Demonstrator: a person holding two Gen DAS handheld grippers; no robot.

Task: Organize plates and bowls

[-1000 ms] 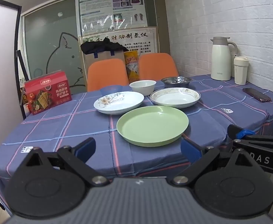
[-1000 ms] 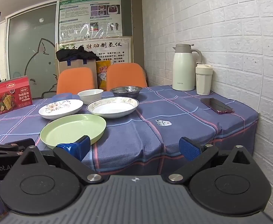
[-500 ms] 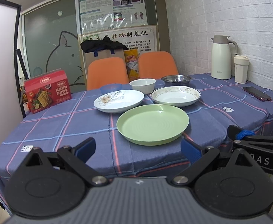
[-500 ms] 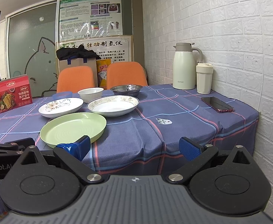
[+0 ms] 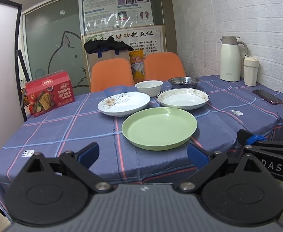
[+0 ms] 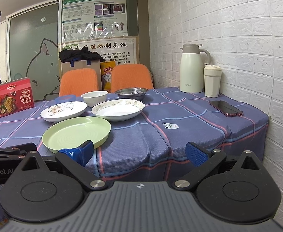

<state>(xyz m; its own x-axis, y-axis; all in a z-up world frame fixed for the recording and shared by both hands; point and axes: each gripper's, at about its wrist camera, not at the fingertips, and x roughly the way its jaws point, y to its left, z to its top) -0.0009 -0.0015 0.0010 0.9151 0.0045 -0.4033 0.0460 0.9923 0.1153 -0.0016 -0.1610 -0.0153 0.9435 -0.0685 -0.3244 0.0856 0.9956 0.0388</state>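
The table point(image 5: 67, 127) has a blue checked cloth. On it lie a green plate point(image 5: 159, 128), a flowered plate point(image 5: 124, 103), a deep plate point(image 5: 183, 98), a white bowl point(image 5: 148, 87), a steel bowl point(image 5: 183, 82), a blue bowl point(image 5: 115, 90), a red box point(image 5: 49, 93), a thermos jug point(image 5: 230, 59), a cup point(image 5: 250, 71) and a phone point(image 5: 267, 96).

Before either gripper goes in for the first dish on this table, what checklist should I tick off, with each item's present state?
1. Left gripper jaws open and holding nothing: ok.
2. Right gripper jaws open and holding nothing: ok.
3. Green plate nearest the table edge, nothing on it: ok.
4. Floral plate and rimmed plate lie flat, unstacked: ok.
5. White bowl, steel bowl and blue bowl upright behind the plates: ok.
6. Phone lies apart from the dishes: ok.
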